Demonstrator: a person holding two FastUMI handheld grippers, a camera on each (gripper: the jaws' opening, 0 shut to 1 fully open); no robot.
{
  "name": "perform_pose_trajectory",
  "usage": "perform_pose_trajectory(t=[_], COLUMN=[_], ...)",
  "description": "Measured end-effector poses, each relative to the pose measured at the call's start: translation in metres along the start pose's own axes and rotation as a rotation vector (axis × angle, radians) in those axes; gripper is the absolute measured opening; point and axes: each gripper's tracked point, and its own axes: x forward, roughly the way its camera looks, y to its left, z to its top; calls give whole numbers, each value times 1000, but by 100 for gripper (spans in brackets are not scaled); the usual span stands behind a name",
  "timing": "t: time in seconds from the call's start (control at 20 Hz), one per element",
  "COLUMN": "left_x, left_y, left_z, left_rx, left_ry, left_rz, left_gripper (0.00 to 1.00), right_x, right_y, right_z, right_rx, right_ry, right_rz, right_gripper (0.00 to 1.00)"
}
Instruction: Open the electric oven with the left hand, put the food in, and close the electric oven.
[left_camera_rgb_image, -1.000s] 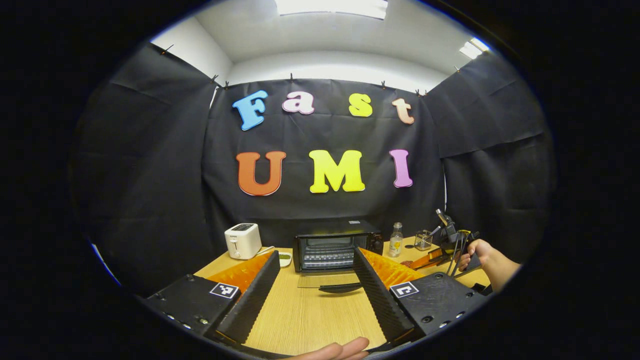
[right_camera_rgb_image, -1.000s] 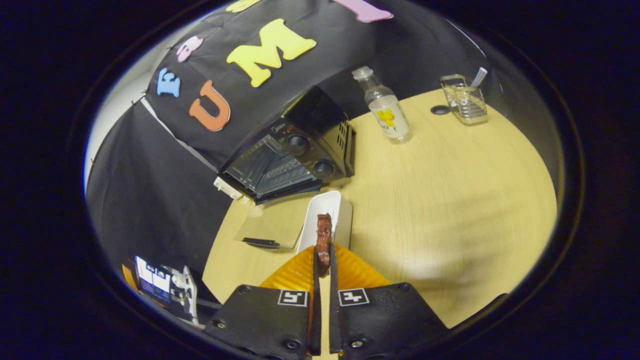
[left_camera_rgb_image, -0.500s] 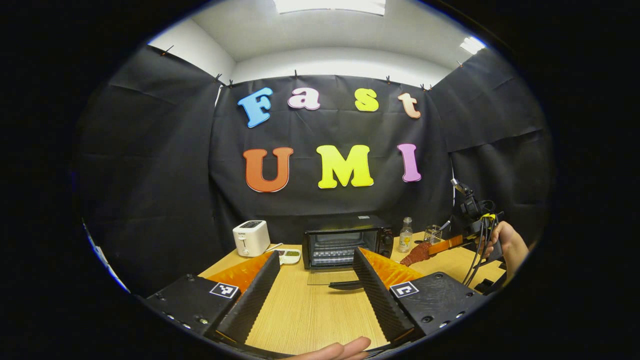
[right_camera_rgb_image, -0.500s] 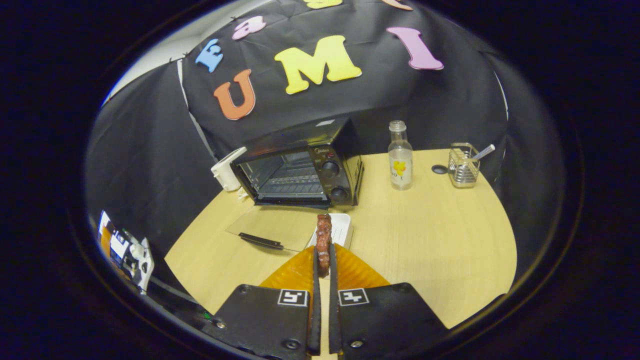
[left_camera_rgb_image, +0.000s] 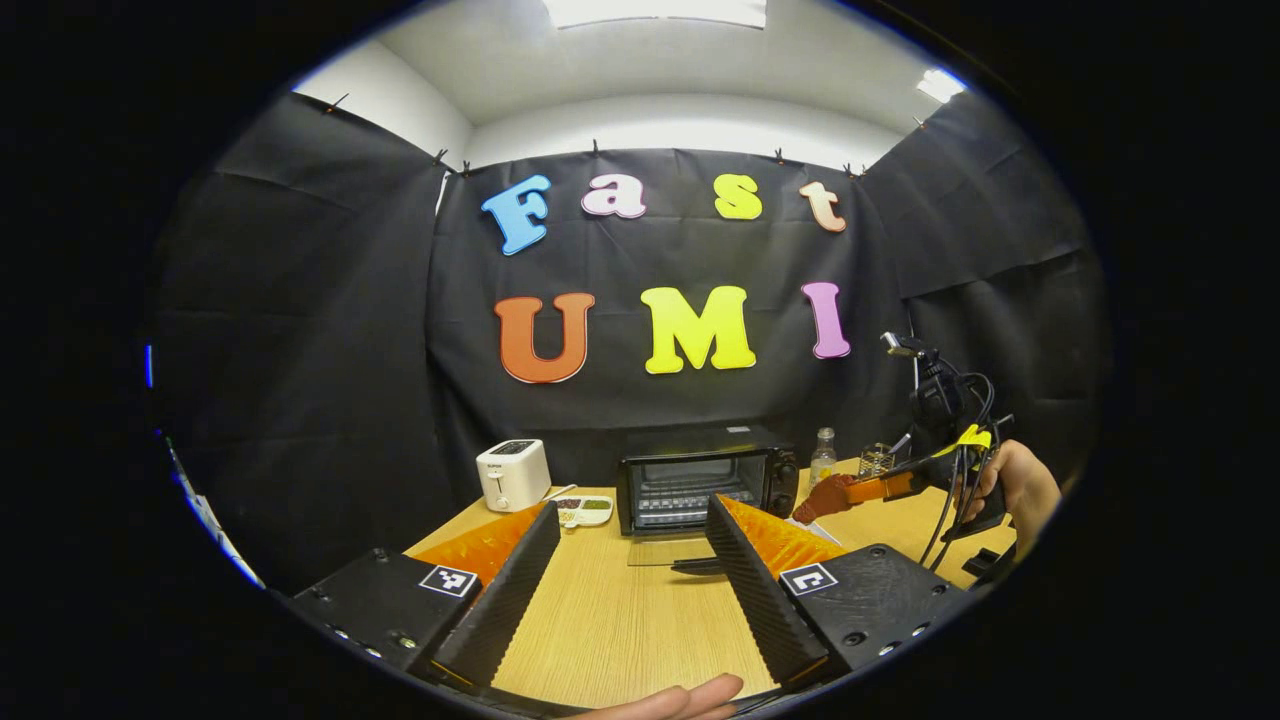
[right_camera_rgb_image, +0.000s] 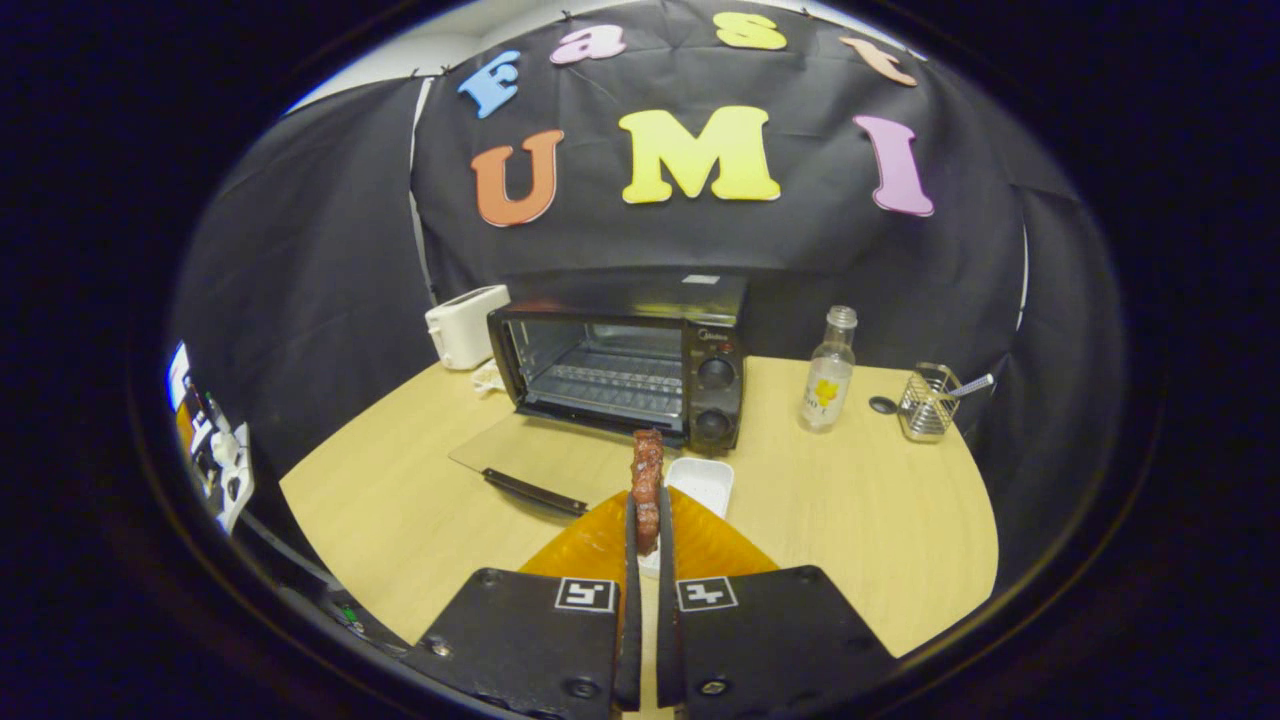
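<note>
Right gripper view: the right gripper (right_camera_rgb_image: 646, 520) has its two fingers pressed together on a reddish-brown piece of food (right_camera_rgb_image: 647, 483), which sticks up past the fingertips and hangs above the table (right_camera_rgb_image: 880, 520). Just beyond the food a small white tray (right_camera_rgb_image: 706, 480) lies on the wood, and to its left the oven's glass door (right_camera_rgb_image: 520, 455) is folded down flat with its dark handle (right_camera_rgb_image: 530, 491) at the near edge. Behind that stands the black oven (right_camera_rgb_image: 640, 370), open, its wire rack showing inside and two knobs on its right side. Right of the oven are a small bottle (right_camera_rgb_image: 830, 372) and, farther right, a wire basket (right_camera_rgb_image: 925, 405); a white toaster (right_camera_rgb_image: 465, 325) sits to the left behind it. In the left gripper view, the left gripper (left_camera_rgb_image: 625, 570) has its jaws wide apart with nothing between them, low over the table, facing the open oven (left_camera_rgb_image: 705, 478). To the right a hand (left_camera_rgb_image: 1020, 485) holds the other gripper (left_camera_rgb_image: 880, 489) with the food (left_camera_rgb_image: 822, 497) near the oven's right side. A small dish (left_camera_rgb_image: 585, 511) lies by the toaster.
</note>
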Motion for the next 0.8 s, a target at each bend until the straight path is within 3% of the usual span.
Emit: perform_pose_trajectory(t=[0.45, 0.8], left_x=[12, 30], left_y=[23, 42], left_z=[-3, -11], left_rx=[-51, -43], left_ry=[-26, -30], left_rz=[39, 67], left_gripper=[94, 94], right_x=[79, 161], right_y=[64, 76], right_z=[36, 54], right_rx=[32, 215], right_ry=[-184, -250], right_rz=[-60, -63], right_gripper=[9, 9])
